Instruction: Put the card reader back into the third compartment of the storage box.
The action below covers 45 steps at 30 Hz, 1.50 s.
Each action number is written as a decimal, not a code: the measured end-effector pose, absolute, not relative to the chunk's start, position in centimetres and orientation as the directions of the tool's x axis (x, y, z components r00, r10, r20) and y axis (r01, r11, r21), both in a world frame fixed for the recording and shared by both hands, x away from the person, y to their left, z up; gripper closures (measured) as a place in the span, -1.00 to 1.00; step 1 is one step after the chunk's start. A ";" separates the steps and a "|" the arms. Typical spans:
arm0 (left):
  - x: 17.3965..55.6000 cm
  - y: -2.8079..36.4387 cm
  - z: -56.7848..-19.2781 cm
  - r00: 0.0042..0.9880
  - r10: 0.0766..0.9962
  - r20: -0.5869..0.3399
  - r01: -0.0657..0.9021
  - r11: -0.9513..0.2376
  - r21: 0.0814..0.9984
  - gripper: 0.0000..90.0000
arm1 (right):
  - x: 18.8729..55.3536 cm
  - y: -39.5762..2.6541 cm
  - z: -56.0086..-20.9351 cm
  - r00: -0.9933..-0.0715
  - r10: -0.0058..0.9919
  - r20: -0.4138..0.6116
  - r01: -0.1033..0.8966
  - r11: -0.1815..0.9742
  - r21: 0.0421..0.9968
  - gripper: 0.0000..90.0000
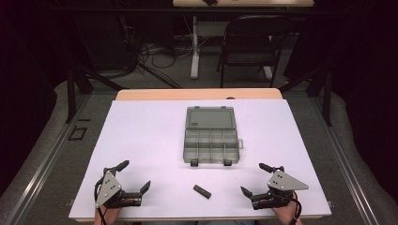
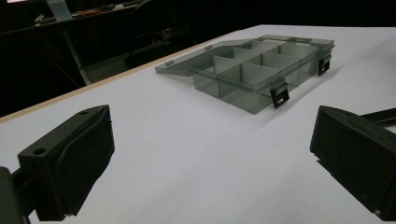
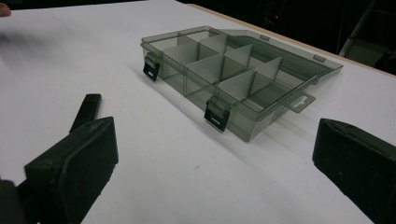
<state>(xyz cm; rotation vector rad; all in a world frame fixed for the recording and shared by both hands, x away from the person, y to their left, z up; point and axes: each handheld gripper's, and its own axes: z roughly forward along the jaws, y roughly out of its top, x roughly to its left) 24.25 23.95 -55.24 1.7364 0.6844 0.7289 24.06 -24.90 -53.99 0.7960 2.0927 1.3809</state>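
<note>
No readable text or label appears anywhere.

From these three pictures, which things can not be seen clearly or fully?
- Small black bar: too small in the high view to identify; in the right gripper view a finger hides its near end.
- Organizer box: whether its compartments hold anything small is unclear; the tinted walls and dividers hide parts of the floor.
- Person's hands: cut off by the bottom edge in the high view.
- Left gripper and right gripper: fingers spread, nothing between.

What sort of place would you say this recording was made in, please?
Probably a lab or recording studio: a white-covered table inside a dark frame, loose cables on the floor, a folding chair behind.
</note>
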 end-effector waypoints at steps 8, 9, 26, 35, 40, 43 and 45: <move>24.3 23.9 -55.2 0.646 0.750 0.143 0.087 -0.258 0.962 -1.00 | 24.2 -23.5 -53.7 -0.706 0.704 -0.077 0.218 0.320 0.922 -1.00; 24.3 23.9 -55.2 0.646 0.750 0.143 0.087 -0.258 0.962 -1.00 | 24.2 -23.5 -53.7 -0.706 0.704 -0.077 0.218 0.320 0.922 -1.00; 24.2 23.9 -55.2 0.641 0.753 0.146 0.084 -0.258 0.962 -1.00 | 24.7 -20.8 -53.7 -0.729 0.683 -0.053 0.254 0.341 0.905 -1.00; 24.3 23.9 -55.2 0.641 0.754 0.146 0.083 -0.257 0.963 -1.00 | 25.0 -19.6 -53.7 -0.738 0.673 -0.040 0.270 0.350 0.897 -1.00; 24.2 23.9 -55.2 0.641 0.754 0.147 0.083 -0.258 0.963 -1.00 | 25.1 -18.7 -53.7 -0.745 0.667 -0.033 0.284 0.360 0.889 -1.00; 24.2 23.9 -55.2 0.641 0.754 0.144 0.086 -0.257 0.963 -1.00 | 25.3 -18.2 -53.8 -0.749 0.662 -0.026 0.290 0.364 0.885 -1.00; 24.2 23.9 -55.2 0.641 0.754 0.148 0.083 -0.259 0.962 -1.00 | 25.4 -17.7 -53.8 -0.754 0.657 -0.024 0.295 0.370 0.881 -1.00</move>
